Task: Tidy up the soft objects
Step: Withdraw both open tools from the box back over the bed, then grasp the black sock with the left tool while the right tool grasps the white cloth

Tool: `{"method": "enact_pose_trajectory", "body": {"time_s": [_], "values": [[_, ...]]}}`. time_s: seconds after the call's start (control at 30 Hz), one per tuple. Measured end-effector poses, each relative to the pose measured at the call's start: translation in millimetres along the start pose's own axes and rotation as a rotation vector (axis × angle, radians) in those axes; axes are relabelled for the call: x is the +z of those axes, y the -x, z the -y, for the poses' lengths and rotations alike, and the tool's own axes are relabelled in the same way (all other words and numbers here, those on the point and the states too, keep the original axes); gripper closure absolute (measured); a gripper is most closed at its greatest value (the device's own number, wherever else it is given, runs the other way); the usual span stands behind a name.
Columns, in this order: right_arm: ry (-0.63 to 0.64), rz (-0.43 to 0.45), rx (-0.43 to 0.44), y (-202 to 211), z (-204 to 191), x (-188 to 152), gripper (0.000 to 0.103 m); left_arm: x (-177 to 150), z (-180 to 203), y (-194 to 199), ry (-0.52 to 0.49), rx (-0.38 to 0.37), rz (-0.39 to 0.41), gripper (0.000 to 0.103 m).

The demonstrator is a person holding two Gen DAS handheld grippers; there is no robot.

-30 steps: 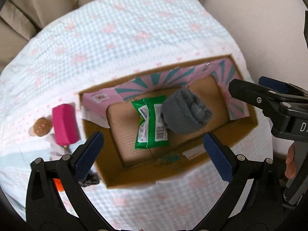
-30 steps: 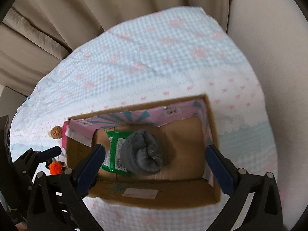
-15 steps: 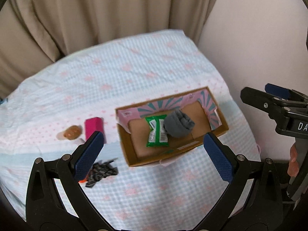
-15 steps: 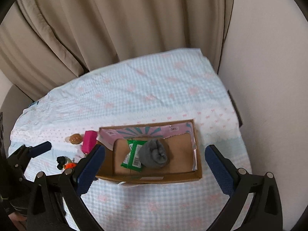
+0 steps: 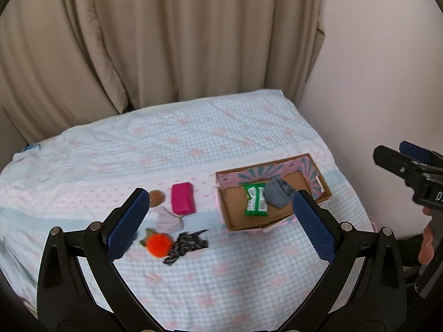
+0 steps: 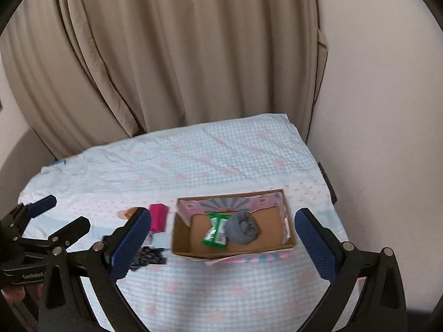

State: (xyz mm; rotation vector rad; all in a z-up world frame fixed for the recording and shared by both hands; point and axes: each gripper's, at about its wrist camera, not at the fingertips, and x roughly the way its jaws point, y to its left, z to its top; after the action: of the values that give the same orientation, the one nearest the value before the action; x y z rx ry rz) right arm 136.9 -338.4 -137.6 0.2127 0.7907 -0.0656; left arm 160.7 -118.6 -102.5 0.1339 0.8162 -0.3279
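A cardboard box (image 5: 321, 197) (image 6: 181, 240) with a pink and teal lining sits on the bed. Inside it lie a green packet (image 5: 256, 203) (image 6: 215, 232) and a rolled grey sock (image 5: 278, 193) (image 6: 243, 227). Left of the box lie a pink block (image 5: 182, 201) (image 6: 158, 217), a brown round piece (image 5: 156, 197), a pale cloth (image 5: 168, 221), an orange pom-pom (image 5: 157, 244) and a dark patterned cloth (image 5: 188, 244) (image 6: 148, 257). My left gripper (image 5: 218, 228) and right gripper (image 6: 223, 247) both hover high above the bed, open and holding nothing.
The bed is covered by a light blue checked blanket (image 5: 171, 149) (image 6: 210, 155) with pink marks. Beige curtains (image 5: 155, 33) hang behind it and a pale wall (image 5: 382, 55) runs along its right side. A hand (image 5: 426, 244) holds the right gripper's handle.
Both grippers have pulled up and back from just over the box, so the whole bed and the loose items left of the box have come into sight. Box contents unmoved.
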Motion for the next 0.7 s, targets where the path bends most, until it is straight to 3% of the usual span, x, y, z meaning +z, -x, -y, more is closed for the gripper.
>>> {"method": "enact_pose_trajectory", "body": {"time_s": [0.13,0.37,0.47,0.7], "values": [[-0.01,0.03,0.007,21,-25,-7,0.0,-15,-34,28,0.01,-0.014,0.033,0.0],[-0.005,0.059,0.025,37,-87,-16,0.0,-36,-114,60,0.051,0.043,0.064,0.0],[-0.005,0.063,0.043,37,-113,-21,0.0,-42,-151,64,0.072,0.068,0.065,0.0],[0.003,0.047,0.063,14,-180,-30,0.0,-60,-228,57,0.116,0.036,0.041,0.0]]}}
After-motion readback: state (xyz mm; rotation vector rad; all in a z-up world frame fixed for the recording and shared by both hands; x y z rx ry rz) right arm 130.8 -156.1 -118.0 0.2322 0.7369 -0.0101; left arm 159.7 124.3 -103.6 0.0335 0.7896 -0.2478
